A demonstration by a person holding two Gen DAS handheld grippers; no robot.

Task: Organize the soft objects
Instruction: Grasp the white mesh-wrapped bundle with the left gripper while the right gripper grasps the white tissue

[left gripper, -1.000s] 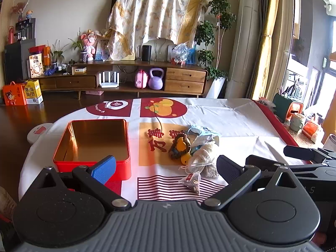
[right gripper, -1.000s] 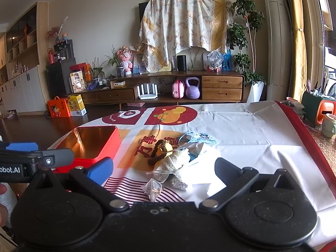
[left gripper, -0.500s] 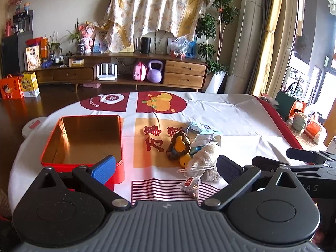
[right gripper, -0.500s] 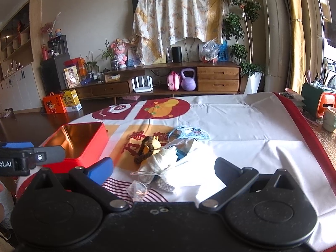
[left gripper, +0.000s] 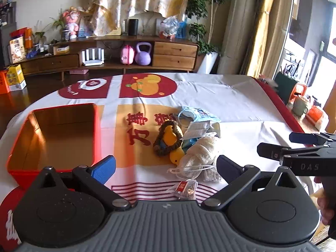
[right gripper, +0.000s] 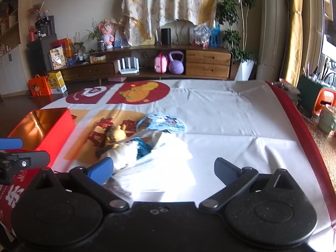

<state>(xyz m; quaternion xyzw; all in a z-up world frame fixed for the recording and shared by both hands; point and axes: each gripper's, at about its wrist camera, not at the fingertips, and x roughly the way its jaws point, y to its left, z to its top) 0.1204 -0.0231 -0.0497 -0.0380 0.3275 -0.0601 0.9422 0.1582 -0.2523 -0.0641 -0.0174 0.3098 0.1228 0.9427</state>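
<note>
**Right gripper closing in on the pile**

Both grippers, left gripper (left gripper: 166,169) and right gripper (right gripper: 163,171), are advancing with jaws spread, holding nothing. Soft objects (left gripper: 189,142) are lying heaped on the table (left gripper: 241,105); the red tin (left gripper: 52,138) is sitting empty, so sorting is barely starting.

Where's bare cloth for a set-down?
Free: white tablecloth between the soft pile and the red border; also the red tin, which looks empty. Crowded: pile itself, beside the tin.
</note>
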